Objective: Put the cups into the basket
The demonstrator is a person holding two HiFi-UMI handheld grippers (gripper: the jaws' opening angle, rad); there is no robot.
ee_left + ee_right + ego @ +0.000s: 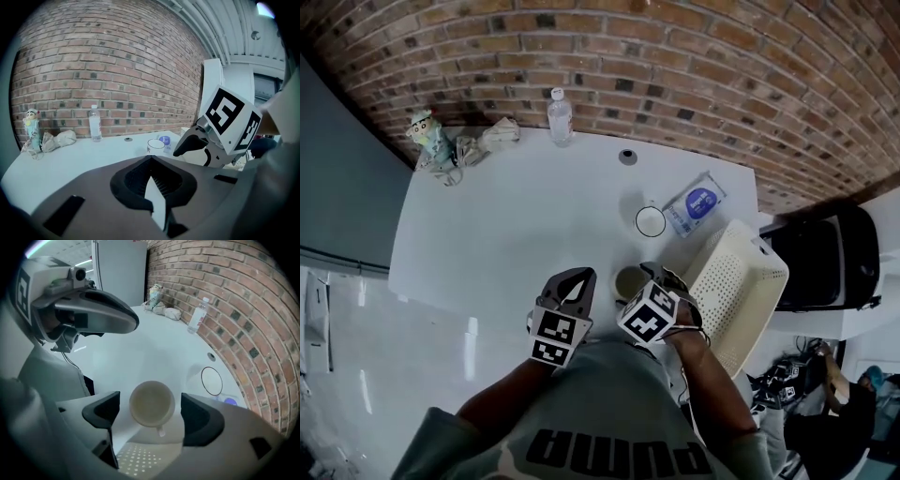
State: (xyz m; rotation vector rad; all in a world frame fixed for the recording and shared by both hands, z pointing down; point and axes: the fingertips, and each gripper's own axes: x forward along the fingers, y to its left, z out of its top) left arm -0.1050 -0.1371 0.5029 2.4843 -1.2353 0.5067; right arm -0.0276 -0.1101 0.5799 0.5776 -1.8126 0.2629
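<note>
The right gripper [149,407] is pointing steeply down with its jaws spread wide around the small cream ceramic cup [629,281]. The cup is standing upright on the white table [516,225] near the front edge, and neither pad is touching it. The left gripper [151,158] is hovering just beside it, tips together and holding nothing.

If the jaws close off-centre, I'd expect one pad to reach the round wall first and push the cup sideways or tip it, and the table edge is close by. The little handle is sitting clear of both pads, so it is giving them nothing to catch on.

Only the right gripper view is showing the gap on each side of the cup. The head view half hides that cup behind the marker cube. It alone is showing the cream perforated plastic basket [741,281] at the table's right corner, and the white dark-rimmed cup [651,221] waiting farther out.
</note>
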